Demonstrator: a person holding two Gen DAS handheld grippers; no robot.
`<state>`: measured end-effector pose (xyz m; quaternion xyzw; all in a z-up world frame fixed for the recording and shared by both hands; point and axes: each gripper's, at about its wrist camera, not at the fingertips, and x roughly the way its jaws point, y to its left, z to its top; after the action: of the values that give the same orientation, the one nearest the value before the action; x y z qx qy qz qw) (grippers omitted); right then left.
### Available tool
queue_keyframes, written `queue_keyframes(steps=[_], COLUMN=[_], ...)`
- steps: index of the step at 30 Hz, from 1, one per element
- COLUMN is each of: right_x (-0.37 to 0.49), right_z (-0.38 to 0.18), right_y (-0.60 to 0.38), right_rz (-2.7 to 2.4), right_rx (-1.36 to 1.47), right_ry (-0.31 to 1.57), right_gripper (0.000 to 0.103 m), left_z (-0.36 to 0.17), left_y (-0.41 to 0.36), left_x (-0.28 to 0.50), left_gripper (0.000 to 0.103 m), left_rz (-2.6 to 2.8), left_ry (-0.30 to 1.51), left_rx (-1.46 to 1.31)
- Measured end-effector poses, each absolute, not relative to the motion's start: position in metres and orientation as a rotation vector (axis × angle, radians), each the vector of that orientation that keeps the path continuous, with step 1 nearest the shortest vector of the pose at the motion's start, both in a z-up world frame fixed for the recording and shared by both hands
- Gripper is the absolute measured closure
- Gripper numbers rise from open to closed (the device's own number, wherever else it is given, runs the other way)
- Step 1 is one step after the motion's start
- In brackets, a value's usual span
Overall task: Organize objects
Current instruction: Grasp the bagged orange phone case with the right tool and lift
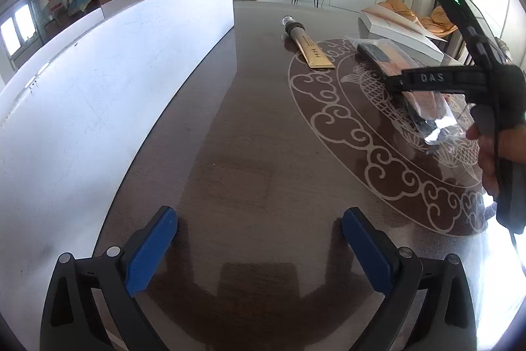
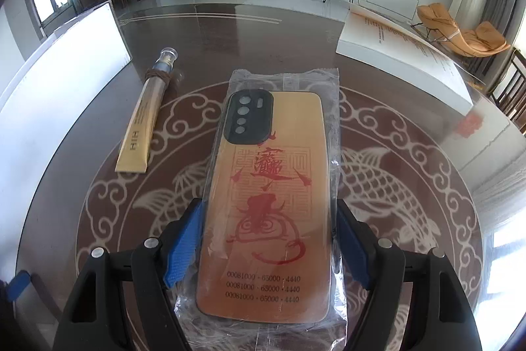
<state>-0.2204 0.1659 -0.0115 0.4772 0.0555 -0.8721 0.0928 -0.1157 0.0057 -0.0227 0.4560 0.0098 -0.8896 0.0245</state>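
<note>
An orange phone case (image 2: 266,203) with red calligraphy, sealed in a clear plastic bag, lies between the blue pads (image 2: 184,249) of my right gripper (image 2: 269,249), which closes on its sides. In the left wrist view the case (image 1: 404,78) lies under the right gripper's body (image 1: 434,81), far right. A gold tube (image 2: 141,127) with a clear cap lies on the table left of the case; it also shows in the left wrist view (image 1: 309,46). My left gripper (image 1: 259,236) is open and empty above bare table.
A tall white board (image 1: 108,107) stands along the table's left side. A white flat box (image 2: 401,51) lies at the far right of the round dark table (image 2: 230,32) with a fish pattern. A living room lies beyond.
</note>
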Motion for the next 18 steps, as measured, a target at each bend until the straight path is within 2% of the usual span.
queue_keyframes(steps=[6, 9, 14, 16, 18], right_x=[-0.123, -0.092, -0.086, -0.09, -0.093], right_z=[-0.012, -0.015, -0.018, -0.021, -0.022], right_y=[0.215, 0.229, 0.242, 0.242, 0.244], right_rz=[-2.635, -2.664, -2.663, -2.661, -2.657], right_rx=[1.349, 1.333, 1.335, 1.361, 1.37], right_ry=[0.174, 0.191, 0.169, 0.149, 0.124], right_gripper=[0.026, 0.009, 0.006, 0.0, 0.0], left_z=[-0.021, -0.021, -0.022, -0.022, -0.022], left_y=[0.005, 0.005, 0.009, 0.015, 0.022], left_x=[-0.115, -0.115, -0.13, -0.149, -0.176], left_gripper=[0.0, 0.0, 0.0, 0.0, 0.0], left_rz=[-2.752, -2.752, -2.768, -2.787, -2.794], left_ry=[0.029, 0.03, 0.013, -0.007, -0.015], left_rx=[1.414, 1.415, 1.446, 1.466, 1.477])
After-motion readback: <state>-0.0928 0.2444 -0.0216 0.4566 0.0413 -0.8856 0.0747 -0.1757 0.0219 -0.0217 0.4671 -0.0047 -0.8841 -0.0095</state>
